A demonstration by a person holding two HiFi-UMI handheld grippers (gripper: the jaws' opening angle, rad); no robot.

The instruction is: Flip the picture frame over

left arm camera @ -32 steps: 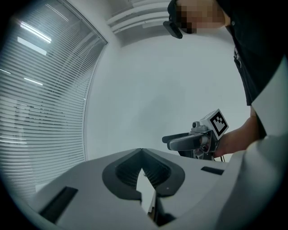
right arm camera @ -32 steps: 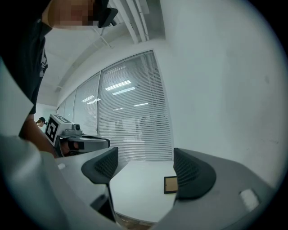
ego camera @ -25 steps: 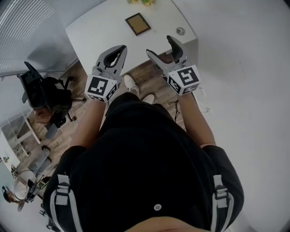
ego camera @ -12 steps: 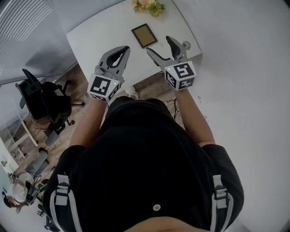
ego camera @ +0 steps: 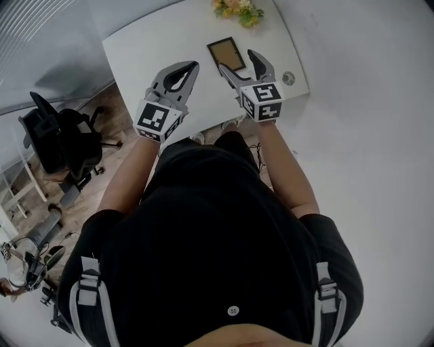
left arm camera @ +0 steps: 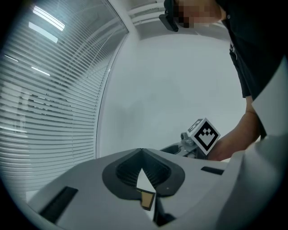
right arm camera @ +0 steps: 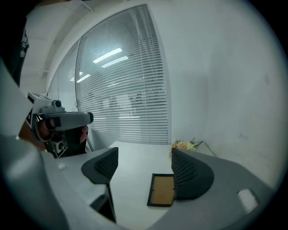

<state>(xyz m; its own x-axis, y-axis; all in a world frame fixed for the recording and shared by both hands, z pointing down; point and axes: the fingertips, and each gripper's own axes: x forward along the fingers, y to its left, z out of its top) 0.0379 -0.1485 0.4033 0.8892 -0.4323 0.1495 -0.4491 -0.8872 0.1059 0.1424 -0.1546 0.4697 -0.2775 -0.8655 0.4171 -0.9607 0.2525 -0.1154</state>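
The picture frame [ego camera: 226,54] lies flat on the white table [ego camera: 146,47], dark rim around a tan panel facing up. My right gripper [ego camera: 236,62] hovers just in front of it, open and empty. In the right gripper view the frame [right arm camera: 162,189] shows between the two spread fingers [right arm camera: 102,165], partly hidden by the right one. My left gripper [ego camera: 192,67] is held over the table's near edge to the left of the frame, shut on nothing. In the left gripper view its jaws [left arm camera: 142,152] meet at the tips, with a sliver of table and tan frame below.
A small bunch of flowers [ego camera: 239,9] sits at the table's far edge behind the frame. A round fitting [ego camera: 289,78] is set in the table's right corner. A black office chair [ego camera: 54,135] stands on the wooden floor at left. Window blinds [right arm camera: 121,103] line the far side.
The person has moved closer to the table. Both grippers have gone forward over its near edge, the right one up to the frame. The flowers have come fully into view.
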